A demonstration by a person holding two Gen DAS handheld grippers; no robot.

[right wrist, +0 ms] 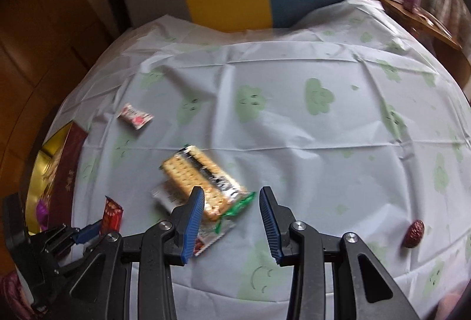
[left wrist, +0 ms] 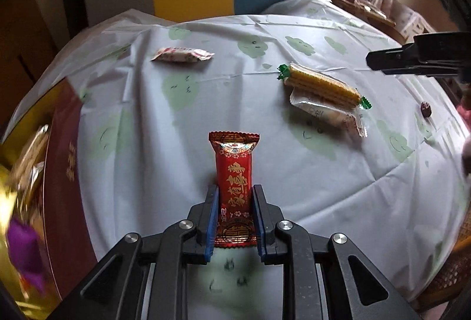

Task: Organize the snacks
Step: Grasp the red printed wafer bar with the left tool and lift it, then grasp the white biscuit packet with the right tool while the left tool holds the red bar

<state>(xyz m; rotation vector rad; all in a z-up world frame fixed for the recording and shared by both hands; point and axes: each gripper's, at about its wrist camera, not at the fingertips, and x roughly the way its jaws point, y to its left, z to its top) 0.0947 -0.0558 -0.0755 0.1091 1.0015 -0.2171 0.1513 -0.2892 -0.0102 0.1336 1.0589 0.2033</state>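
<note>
Two grippers here: the left gripper [left wrist: 235, 196] is clamped on a red foil snack bar with gold lettering [left wrist: 234, 187], holding it above the bench's white cloth with green smiley clouds [left wrist: 323, 181]. The right gripper [right wrist: 231, 203] is spread wide with nothing in it, hovering right over a clear-wrapped pack of yellow crackers [right wrist: 200, 175]. A dark red box with a gold inside [left wrist: 63, 172] sits left.

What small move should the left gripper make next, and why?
Probably carry the red snack packet left to the red box. The left gripper is shut on it, and the box, at the table's left edge, already holds snacks.
</note>
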